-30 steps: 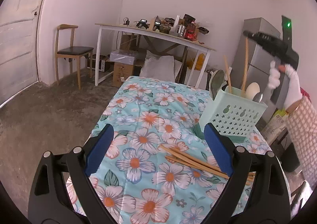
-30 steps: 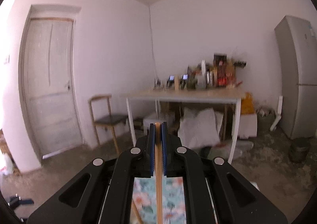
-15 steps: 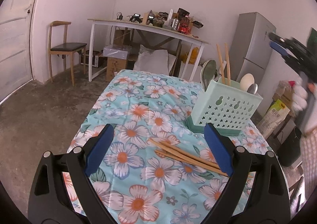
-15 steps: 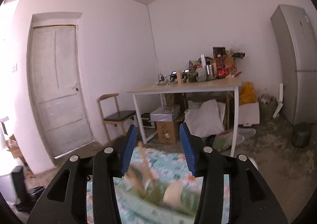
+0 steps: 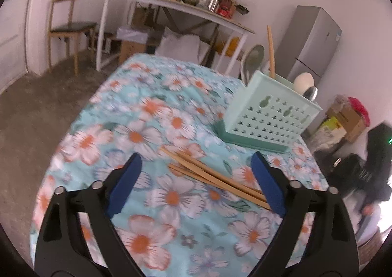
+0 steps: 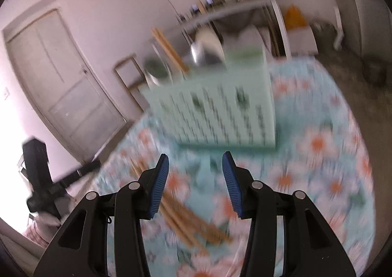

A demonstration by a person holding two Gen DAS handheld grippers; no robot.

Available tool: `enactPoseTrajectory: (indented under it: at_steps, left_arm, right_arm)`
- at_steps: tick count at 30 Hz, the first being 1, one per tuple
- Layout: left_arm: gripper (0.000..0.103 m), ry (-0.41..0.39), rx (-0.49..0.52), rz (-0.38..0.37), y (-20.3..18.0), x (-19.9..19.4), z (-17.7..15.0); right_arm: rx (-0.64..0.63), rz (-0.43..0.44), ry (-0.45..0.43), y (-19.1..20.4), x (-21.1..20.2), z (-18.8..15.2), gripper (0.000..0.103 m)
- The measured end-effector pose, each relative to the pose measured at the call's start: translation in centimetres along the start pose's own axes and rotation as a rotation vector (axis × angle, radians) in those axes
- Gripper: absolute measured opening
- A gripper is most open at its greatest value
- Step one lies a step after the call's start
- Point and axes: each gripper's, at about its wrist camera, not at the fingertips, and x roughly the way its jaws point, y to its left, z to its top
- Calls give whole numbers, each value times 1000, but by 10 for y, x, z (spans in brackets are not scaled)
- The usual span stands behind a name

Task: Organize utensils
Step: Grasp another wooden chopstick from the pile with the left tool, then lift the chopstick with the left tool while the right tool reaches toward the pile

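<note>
A mint green perforated utensil holder (image 5: pixel 272 115) stands on the flowered tablecloth (image 5: pixel 156 130). It holds upright wooden chopsticks (image 5: pixel 270 51), a ladle and spoons. Several loose wooden chopsticks (image 5: pixel 210 174) lie on the cloth in front of it. My left gripper (image 5: pixel 196 183) is open and empty, just above and around those chopsticks. My right gripper (image 6: pixel 194 186) is open and empty, above the cloth in front of the holder (image 6: pixel 215 110); the loose chopsticks (image 6: pixel 188 218) lie under its left finger. The right view is blurred.
The table edge drops to a concrete floor on the left. Behind stand a white table (image 5: pixel 176 9) with clutter, a wooden chair (image 5: pixel 71 29), a grey fridge (image 5: pixel 308 44) and cardboard boxes (image 5: pixel 343 122). A door (image 6: pixel 56 76) is at the left.
My right gripper let go of a chopstick into the holder, opened, and swung down toward the table. My left gripper moved closer over the loose chopsticks, still open.
</note>
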Motion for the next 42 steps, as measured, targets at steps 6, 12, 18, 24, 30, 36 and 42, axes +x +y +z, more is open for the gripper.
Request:
enactPoseTrajectory:
  at_steps: [6, 12, 18, 24, 30, 36, 42]
  left_arm:
    - [57, 73, -31, -88, -10, 22, -3]
    - [48, 102, -4, -116, -17, 46, 0]
    - [45, 185, -44, -102, -9, 65, -9]
    - [45, 188, -56, -100, -7, 66, -9]
    - [34, 211, -114, -89, 2, 77, -8]
    - [24, 210, -217, -100, 21, 85, -4]
    - [19, 215, -343, -132, 38, 94, -3]
  right_arm:
    - [35, 0, 66, -5, 14, -20, 45]
    - [38, 18, 63, -3, 15, -19, 45]
    - [44, 19, 62, -6, 14, -20, 45]
    - [65, 20, 65, -13, 13, -21, 45]
    - [65, 21, 72, -13, 15, -22, 45]
    - [67, 19, 75, -12, 15, -23, 45]
    - [63, 20, 77, -9, 14, -25, 45]
